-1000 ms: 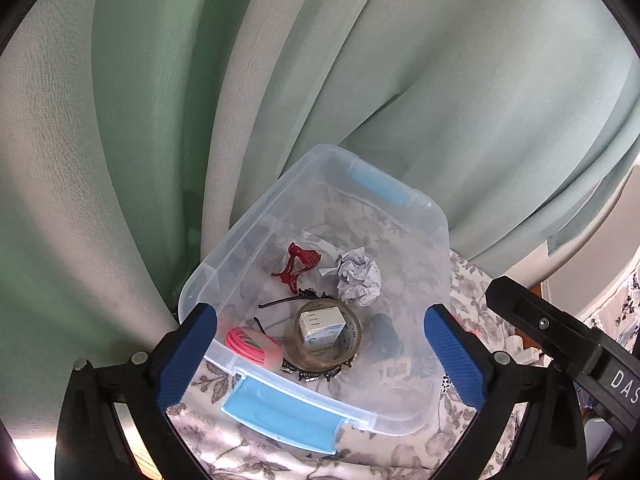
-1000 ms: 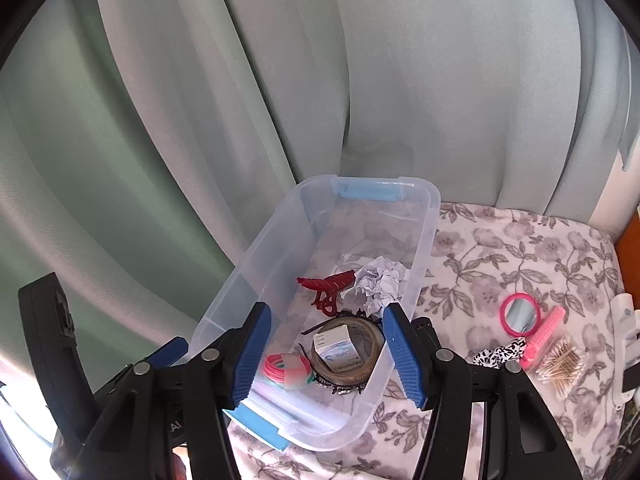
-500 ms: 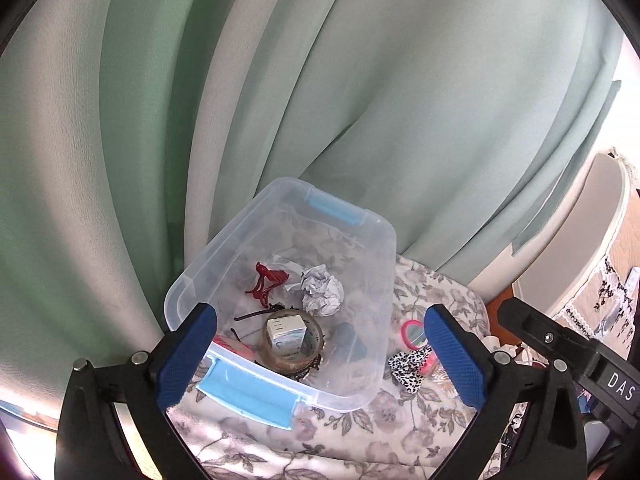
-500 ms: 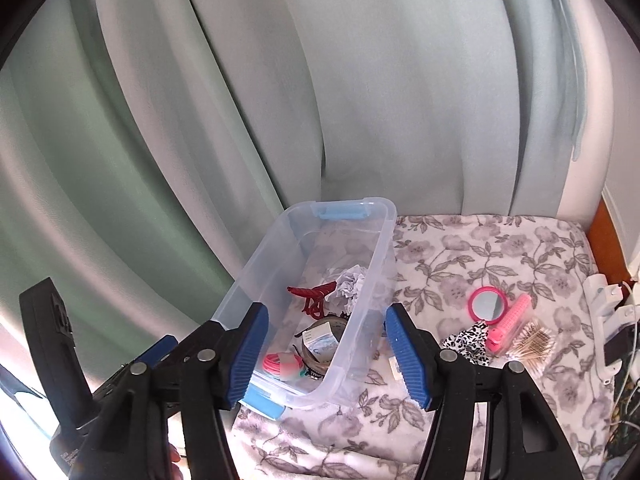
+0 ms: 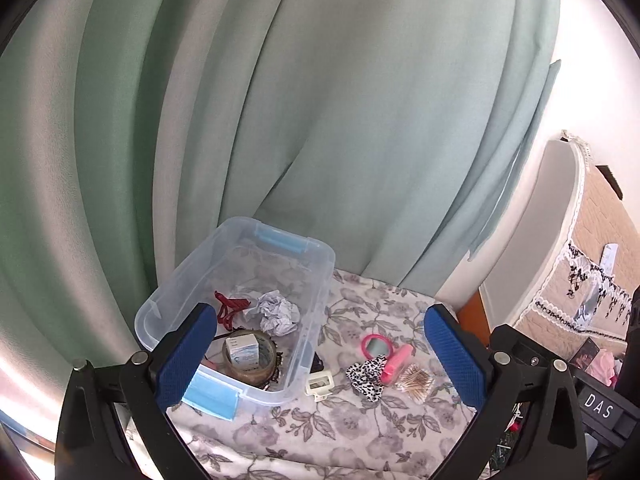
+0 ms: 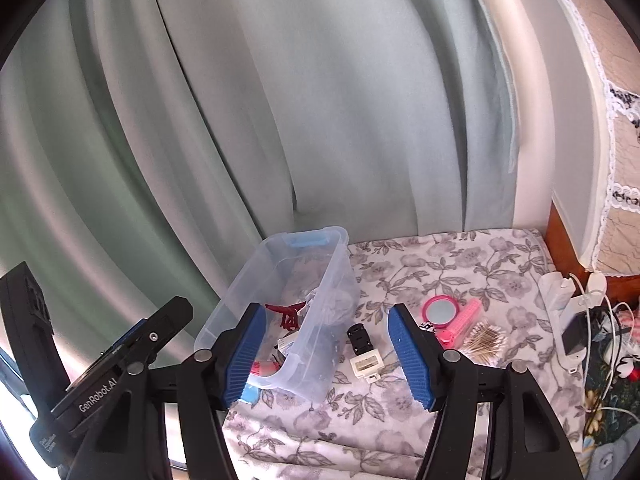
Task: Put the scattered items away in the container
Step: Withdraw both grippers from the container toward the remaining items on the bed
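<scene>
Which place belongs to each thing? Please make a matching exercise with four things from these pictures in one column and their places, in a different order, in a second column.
Things:
1. crumpled paper
2. pink mirror
3. small box
4. cotton swabs

Places:
A. on the flowered cloth, at the right end of the scattered group
B. inside the roll of tape in the clear bin
C. loose in the clear bin, beside the red clip
D. on the flowered cloth, touching the pink brush

Pairs: 1-C, 2-D, 3-B, 4-A
</scene>
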Action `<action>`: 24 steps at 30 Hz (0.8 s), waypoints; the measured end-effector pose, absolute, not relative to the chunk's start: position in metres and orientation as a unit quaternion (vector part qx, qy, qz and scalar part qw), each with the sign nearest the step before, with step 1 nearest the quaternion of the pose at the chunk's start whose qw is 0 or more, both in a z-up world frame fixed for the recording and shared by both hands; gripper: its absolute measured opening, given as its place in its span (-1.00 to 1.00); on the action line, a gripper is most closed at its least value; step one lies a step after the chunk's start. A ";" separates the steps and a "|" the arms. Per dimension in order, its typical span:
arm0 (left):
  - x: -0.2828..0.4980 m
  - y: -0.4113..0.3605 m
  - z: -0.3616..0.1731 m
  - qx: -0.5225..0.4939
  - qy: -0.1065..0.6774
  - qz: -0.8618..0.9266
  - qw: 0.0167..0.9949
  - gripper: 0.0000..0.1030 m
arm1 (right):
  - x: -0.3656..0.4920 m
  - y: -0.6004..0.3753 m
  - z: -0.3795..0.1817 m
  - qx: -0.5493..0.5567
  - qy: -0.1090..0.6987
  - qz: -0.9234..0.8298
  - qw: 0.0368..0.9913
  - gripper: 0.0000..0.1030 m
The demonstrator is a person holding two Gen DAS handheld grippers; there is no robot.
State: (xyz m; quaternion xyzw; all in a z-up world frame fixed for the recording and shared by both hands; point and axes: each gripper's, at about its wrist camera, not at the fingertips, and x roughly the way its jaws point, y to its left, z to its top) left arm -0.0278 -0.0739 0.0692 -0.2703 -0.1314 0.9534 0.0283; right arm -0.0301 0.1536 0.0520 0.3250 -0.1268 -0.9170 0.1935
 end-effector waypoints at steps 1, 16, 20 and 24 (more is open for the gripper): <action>-0.026 -0.069 0.071 -0.269 -0.129 0.954 0.031 1.00 | -0.028 0.160 0.052 0.323 -0.131 -0.918 0.190 0.34; -0.023 -0.006 0.077 -0.276 -0.077 0.956 0.058 1.00 | -0.017 0.265 0.027 0.319 -0.243 -0.900 0.170 0.44; -0.026 0.004 0.070 -0.286 -0.067 0.954 0.062 1.00 | -0.017 0.281 0.015 0.328 -0.250 -0.899 0.149 0.44; -0.032 0.010 0.060 -0.299 -0.063 0.950 0.068 1.00 | -0.018 0.296 0.002 0.329 -0.254 -0.900 0.128 0.44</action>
